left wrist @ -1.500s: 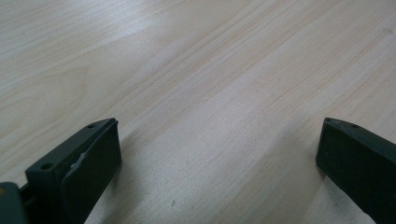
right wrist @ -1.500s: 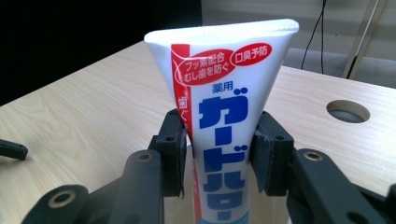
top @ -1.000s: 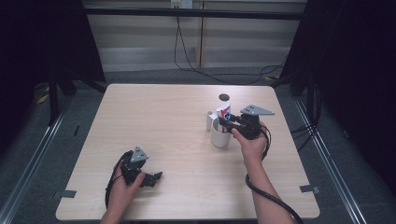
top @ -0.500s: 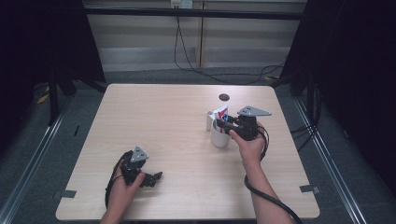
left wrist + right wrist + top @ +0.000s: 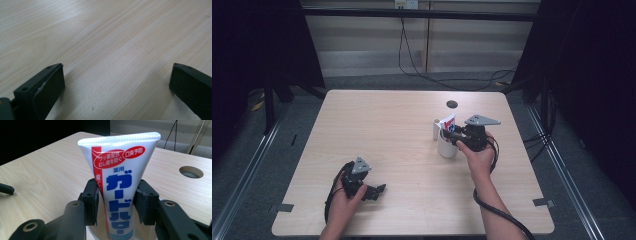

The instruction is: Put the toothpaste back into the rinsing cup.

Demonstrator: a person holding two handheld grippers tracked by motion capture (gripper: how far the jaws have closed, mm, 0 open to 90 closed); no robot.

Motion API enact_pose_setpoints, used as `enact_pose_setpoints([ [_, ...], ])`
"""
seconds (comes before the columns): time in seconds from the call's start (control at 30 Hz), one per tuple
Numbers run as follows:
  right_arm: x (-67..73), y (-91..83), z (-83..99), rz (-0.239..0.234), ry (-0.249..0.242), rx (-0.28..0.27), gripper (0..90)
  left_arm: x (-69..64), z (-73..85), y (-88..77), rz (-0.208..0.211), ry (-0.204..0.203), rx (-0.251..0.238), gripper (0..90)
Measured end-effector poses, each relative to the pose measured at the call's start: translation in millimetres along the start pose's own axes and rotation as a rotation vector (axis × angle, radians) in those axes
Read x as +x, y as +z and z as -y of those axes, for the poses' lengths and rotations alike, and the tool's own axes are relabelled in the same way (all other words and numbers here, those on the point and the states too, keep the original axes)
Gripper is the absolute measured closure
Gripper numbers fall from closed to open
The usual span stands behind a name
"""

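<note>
white toothpaste tube (image 5: 120,182), soft and light, clamped mid-body by my right gripper (image 5: 117,200) over a white cup (image 5: 446,146); left gripper (image 5: 117,85) rests, jaws apart.

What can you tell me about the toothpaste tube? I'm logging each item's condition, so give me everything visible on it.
The toothpaste tube is white soft-looking plastic with a red band, red ovals and big blue Japanese lettering. It stands upright, flat crimped end up, lower end down inside a white cup on the table's right half. The right gripper has a black jaw at each side of its middle, closed against it. Its cap is hidden in the cup. No dents or tears show.
</note>
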State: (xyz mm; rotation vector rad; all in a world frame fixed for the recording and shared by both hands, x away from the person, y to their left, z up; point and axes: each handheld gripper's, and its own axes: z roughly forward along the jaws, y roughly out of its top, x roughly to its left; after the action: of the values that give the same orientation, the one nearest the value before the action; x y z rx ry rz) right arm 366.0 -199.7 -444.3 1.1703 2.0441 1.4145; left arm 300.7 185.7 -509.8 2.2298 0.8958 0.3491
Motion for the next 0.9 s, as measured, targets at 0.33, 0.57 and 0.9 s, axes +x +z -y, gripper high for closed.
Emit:
enact_pose_setpoints([
  [0.33,0.2,0.8,0.5,-0.003,0.002,0.012,56.7,0.1,0.0,-0.1,0.000,0.001,0.001,0.0],
  [0.57,-0.1,0.4,0.6,0.001,-0.003,0.014,56.2,0.1,0.0,-0.1,0.000,0.001,0.001,0.0],
  [0.9,1.8,0.1,0.2,0.000,-0.018,0.022,55.0,0.0,0.0,0.0,0.000,0.000,0.000,0.0],
])
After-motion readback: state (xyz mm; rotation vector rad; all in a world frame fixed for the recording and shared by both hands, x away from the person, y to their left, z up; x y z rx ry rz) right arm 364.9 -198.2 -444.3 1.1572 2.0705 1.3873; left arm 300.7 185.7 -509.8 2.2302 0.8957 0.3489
